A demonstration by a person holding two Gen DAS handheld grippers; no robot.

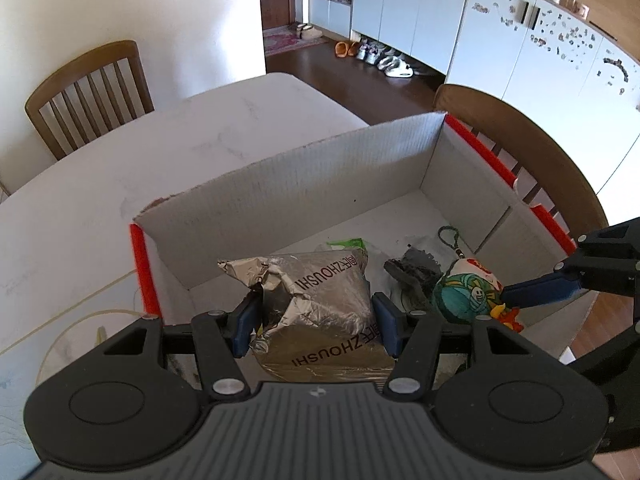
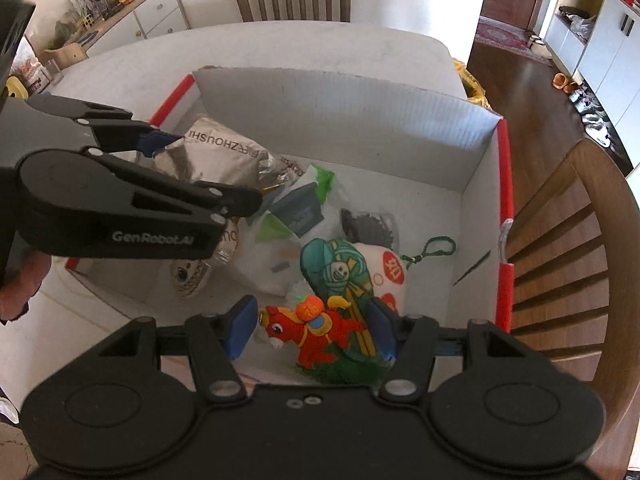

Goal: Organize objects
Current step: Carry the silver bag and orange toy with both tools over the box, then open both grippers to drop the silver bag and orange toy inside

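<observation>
A white cardboard box (image 1: 320, 184) with red edges stands on the pale table (image 1: 160, 168). My left gripper (image 1: 316, 318) is shut on a crumpled silver foil bag (image 1: 320, 288) printed with black letters, holding it low over the box's near left part. My right gripper (image 2: 312, 326) is shut on a plush toy (image 2: 336, 280) with a red horse, a teal patch and a green cord loop (image 2: 436, 248), just inside the box's near right side. From the right wrist view the left gripper (image 2: 204, 168) shows at the left, its blue pads on the foil bag (image 2: 224, 148).
Inside the box (image 2: 340, 120) lie white and green packets (image 2: 304, 208) and a dark grey wrapped item (image 2: 368, 226). Wooden chairs stand behind the table (image 1: 88, 88) and at its right side (image 2: 580, 240). The far half of the box floor is bare.
</observation>
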